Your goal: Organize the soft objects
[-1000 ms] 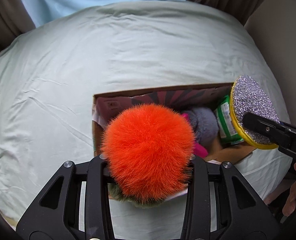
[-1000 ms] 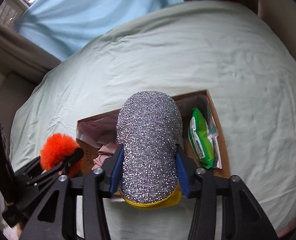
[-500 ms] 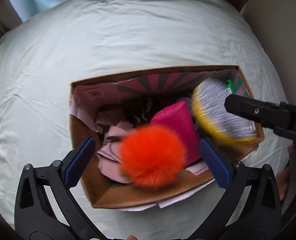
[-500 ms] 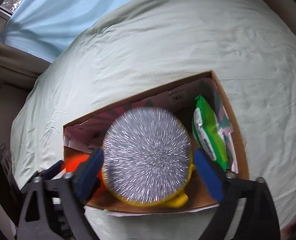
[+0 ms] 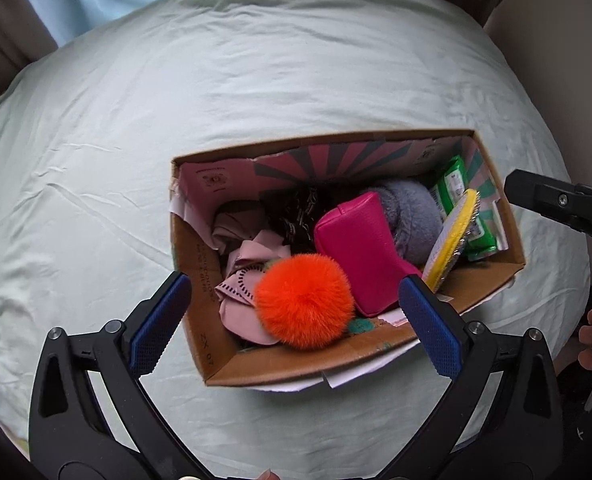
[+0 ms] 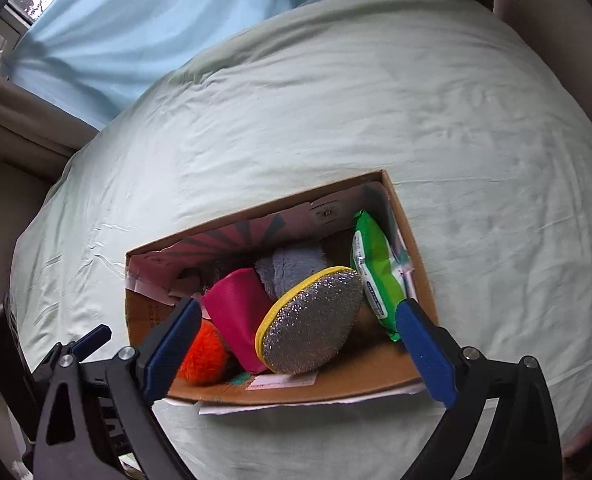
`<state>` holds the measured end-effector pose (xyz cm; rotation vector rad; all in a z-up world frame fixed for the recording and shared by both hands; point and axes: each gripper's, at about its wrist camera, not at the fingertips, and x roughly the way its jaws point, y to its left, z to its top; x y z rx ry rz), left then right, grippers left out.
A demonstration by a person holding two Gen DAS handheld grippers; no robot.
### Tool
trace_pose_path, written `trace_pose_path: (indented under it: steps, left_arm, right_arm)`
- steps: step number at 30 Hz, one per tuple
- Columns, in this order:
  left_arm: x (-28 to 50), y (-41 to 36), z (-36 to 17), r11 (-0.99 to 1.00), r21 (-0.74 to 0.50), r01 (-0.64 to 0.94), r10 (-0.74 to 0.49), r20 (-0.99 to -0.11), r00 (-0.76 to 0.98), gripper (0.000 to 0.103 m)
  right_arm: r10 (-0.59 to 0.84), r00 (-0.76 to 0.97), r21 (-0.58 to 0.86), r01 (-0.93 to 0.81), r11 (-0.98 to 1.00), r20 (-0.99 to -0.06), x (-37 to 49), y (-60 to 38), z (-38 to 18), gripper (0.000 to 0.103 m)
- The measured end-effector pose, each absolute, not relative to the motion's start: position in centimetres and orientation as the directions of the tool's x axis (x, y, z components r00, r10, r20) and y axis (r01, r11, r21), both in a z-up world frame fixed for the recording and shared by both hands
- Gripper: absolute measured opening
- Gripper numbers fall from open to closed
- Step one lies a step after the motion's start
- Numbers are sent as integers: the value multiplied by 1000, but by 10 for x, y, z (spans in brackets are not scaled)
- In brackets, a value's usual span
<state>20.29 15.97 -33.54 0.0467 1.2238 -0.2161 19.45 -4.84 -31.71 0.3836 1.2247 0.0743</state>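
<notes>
Inside the cardboard box (image 5: 492, 280) on the pale green bedsheet (image 5: 255, 80), the orange pompom (image 5: 304, 300) lies beside the pink pouch (image 5: 360, 248) and the glittery yellow-rimmed sponge (image 6: 312, 320), while the left gripper (image 5: 296, 320) and right gripper (image 6: 296, 344) both gape wide, holding nothing.

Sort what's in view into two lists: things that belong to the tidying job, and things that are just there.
Job:
orange pompom
glitter sponge
pink pouch
grey plush
pink cloth
cardboard box
left gripper, open
right gripper, open

Just there:
green wipes pack
bedsheet
blue curtain
</notes>
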Motion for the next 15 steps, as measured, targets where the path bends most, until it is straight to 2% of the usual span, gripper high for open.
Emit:
trace_pose_path:
  steps: [9,15]
  left_arm:
    - [176,157,-266,992,-53,116,-96,-909,405,103]
    - [143,143,-179,998,21,58,-12,-854,520,103]
  right_arm:
    - [271,400,324,68,944,-875,172,-58,-257,97]
    - [299,469,313,-49,948,-831,149,-74,-182,97]
